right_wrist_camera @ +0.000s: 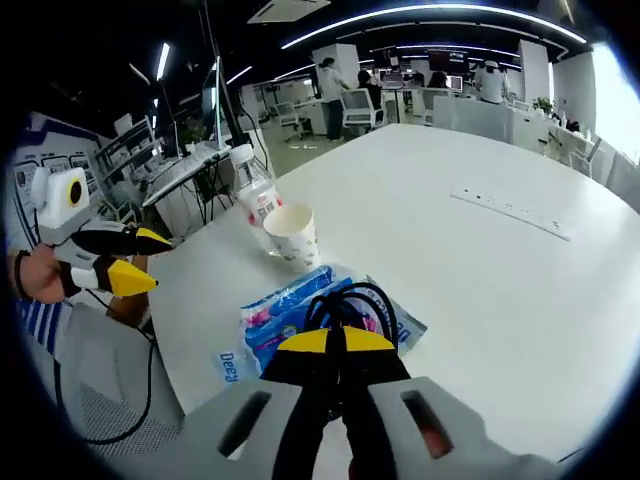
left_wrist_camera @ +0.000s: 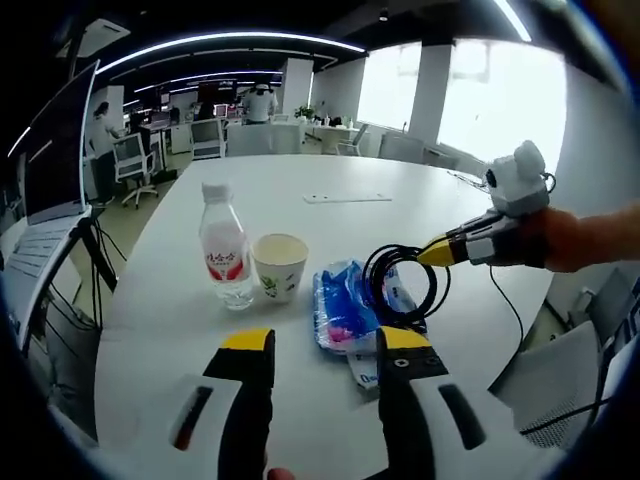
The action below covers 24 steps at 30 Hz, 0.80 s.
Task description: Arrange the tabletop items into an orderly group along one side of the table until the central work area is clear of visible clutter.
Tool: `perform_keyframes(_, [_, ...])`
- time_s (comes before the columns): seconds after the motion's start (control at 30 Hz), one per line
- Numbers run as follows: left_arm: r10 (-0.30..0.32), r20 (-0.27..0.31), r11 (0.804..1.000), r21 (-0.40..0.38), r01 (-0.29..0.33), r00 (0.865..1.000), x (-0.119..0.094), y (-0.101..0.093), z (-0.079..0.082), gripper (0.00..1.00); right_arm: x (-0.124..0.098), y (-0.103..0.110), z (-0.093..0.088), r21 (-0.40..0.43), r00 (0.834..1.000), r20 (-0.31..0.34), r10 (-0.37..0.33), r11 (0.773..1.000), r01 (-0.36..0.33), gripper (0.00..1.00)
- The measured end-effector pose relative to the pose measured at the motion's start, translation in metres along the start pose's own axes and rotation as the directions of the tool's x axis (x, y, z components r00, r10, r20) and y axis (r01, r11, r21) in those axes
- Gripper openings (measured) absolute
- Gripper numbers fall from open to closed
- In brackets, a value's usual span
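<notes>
Tabletop items sit grouped near one edge of the round white table (left_wrist_camera: 330, 240): a water bottle (left_wrist_camera: 225, 245) with a red label, a paper cup (left_wrist_camera: 279, 265) touching it, a blue tissue pack (left_wrist_camera: 345, 305) just beside the cup, and a coiled black cable (left_wrist_camera: 400, 285) lying on the pack. In the left gripper view, the left gripper (left_wrist_camera: 322, 345) hovers with its yellow-tipped jaws apart, gripping nothing. The right gripper (left_wrist_camera: 432, 252) comes in from the right, its jaws pressed together on the black cable. In the right gripper view, the right gripper (right_wrist_camera: 335, 342) pinches the cable loop (right_wrist_camera: 345, 300) above the pack (right_wrist_camera: 285, 315). A power strip (left_wrist_camera: 347, 198) lies further across the table.
</notes>
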<state>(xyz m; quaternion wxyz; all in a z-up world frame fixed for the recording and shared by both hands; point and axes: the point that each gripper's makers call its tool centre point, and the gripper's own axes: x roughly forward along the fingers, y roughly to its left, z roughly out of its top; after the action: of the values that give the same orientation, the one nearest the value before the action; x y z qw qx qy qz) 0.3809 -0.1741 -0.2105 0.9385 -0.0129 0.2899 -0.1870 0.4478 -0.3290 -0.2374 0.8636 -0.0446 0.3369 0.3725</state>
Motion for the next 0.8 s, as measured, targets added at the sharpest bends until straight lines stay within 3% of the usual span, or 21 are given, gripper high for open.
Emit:
perform_keyframes(0.4, [0.001, 0.007, 1.000, -0.007, -0.001, 1.000, -0.003, 0.001, 0.000, 0.40, -0.022, -0.002, 0.010, -0.004, 0.999, 0.042, -0.025, 1.000, 0.025, 0.00])
perform_keyframes(0.8, [-0.005, 0.005, 1.000, -0.010, 0.005, 1.000, -0.004, -0.002, -0.001, 0.40, -0.057, -0.025, 0.007, 0.014, 0.993, 0.069, -0.092, 0.996, 0.091, 0.00])
